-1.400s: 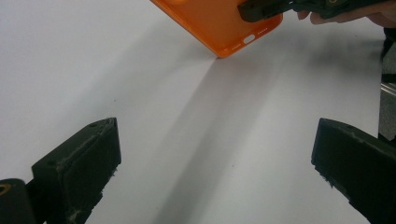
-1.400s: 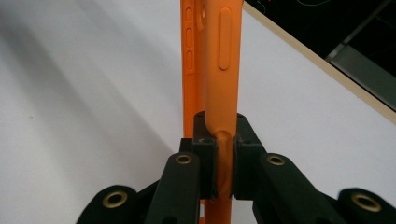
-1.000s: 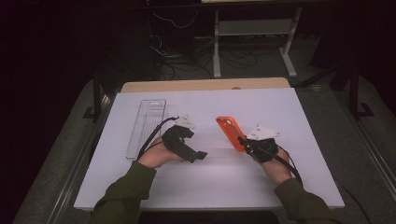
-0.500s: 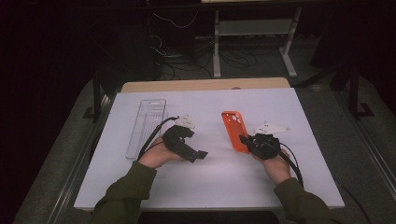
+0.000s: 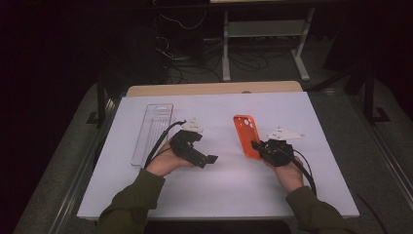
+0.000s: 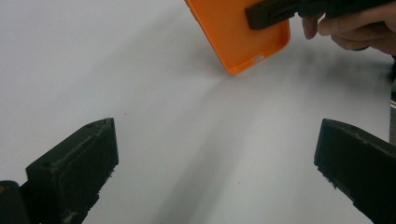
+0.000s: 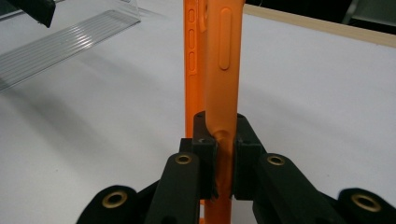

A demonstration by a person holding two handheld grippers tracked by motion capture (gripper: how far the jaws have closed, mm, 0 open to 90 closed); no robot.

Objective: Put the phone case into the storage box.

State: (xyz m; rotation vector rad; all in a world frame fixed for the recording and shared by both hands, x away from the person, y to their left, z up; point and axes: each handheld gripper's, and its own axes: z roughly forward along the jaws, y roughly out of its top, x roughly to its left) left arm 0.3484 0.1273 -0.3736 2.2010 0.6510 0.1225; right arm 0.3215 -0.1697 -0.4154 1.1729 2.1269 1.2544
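High view: two hands work over a white worktop [image 5: 219,195]. The right hand-held gripper [image 5: 256,145] pinches one side wall of an orange phone case [image 5: 245,134], near the case's lower end. The case sits right of the worktop's centre, its long axis running away from the person, its camera cut-out at the far end. The left hand-held gripper [image 5: 210,160] hovers near the middle of the worktop, well apart from the case, its jaws pointing toward the right hand. A clear plastic package [image 5: 152,132] lies flat to the left of the left hand, lengthwise along the worktop.

Right gripper view: the jaws press together on the thin orange wall (the rubber buckles slightly where the pads bite); the case rises straight up the frame between them, button mouldings visible on its edge. The clear package [image 7: 65,44] appears at upper left.

Left gripper view: the two black jaws stand wide apart, with bare worktop between them. Beyond them lies the case [image 6: 238,32], hollow side showing, with a jaw of the right hand-held gripper [image 6: 273,14] clamped over its rim.
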